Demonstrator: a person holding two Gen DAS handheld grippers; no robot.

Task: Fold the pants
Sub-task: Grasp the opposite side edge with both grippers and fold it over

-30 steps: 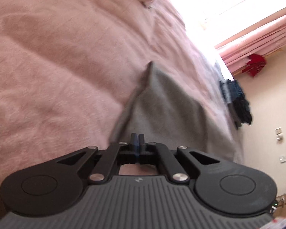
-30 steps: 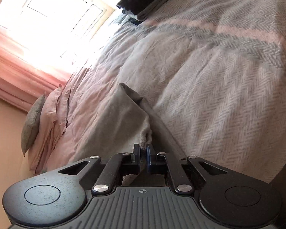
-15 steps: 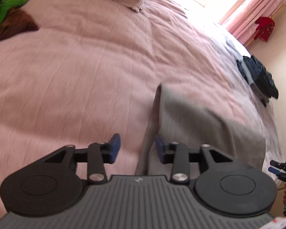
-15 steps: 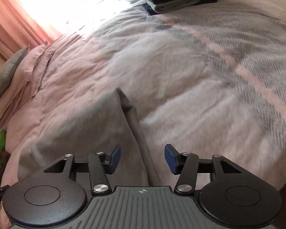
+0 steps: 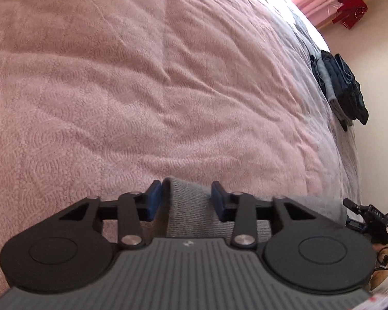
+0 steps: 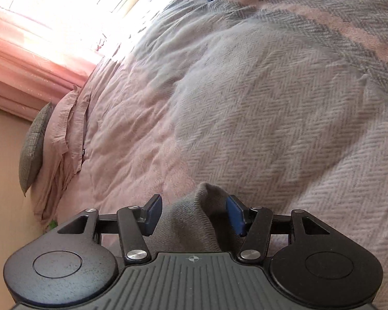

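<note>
**Grey pants on bed, both tongs parted above the fabric**

Left tongs (image 5: pixel 185 198): jaws apart, having just been closing. A corner of the grey pants (image 5: pixel 191 206) lies between the blue pads (image 5: pixel 152 201), but a gap shows on each side of the cloth, so the pads are not pressing on it. Nothing is held.

Right tongs (image 6: pixel 194 214): jaws apart, wider than the left pair, having just been closing slightly. A raised fold of the same grey pants (image 6: pixel 191 219) sits between the pads (image 6: pixel 236 217), with clear space to both. Nothing is held.

Location of garment: the pants lie on the bed, close under both tools, at the lower middle of each wrist view. In the left view the cloth rests on the pink quilt (image 5: pixel 142 90). In the right view it lies where the pink quilt meets a grey herringbone blanket (image 6: pixel 284 103).

Surroundings: a stack of folded dark clothes (image 5: pixel 341 87) sits at the far edge of the bed, well apart from the pants. Pink curtains (image 6: pixel 25 59) hang by a bright window. A grey cushion (image 6: pixel 33 144) leans against a pink pillow (image 6: pixel 67 134) at the head of the bed. A red garment (image 5: pixel 350 11) hangs near the curtains.
</note>
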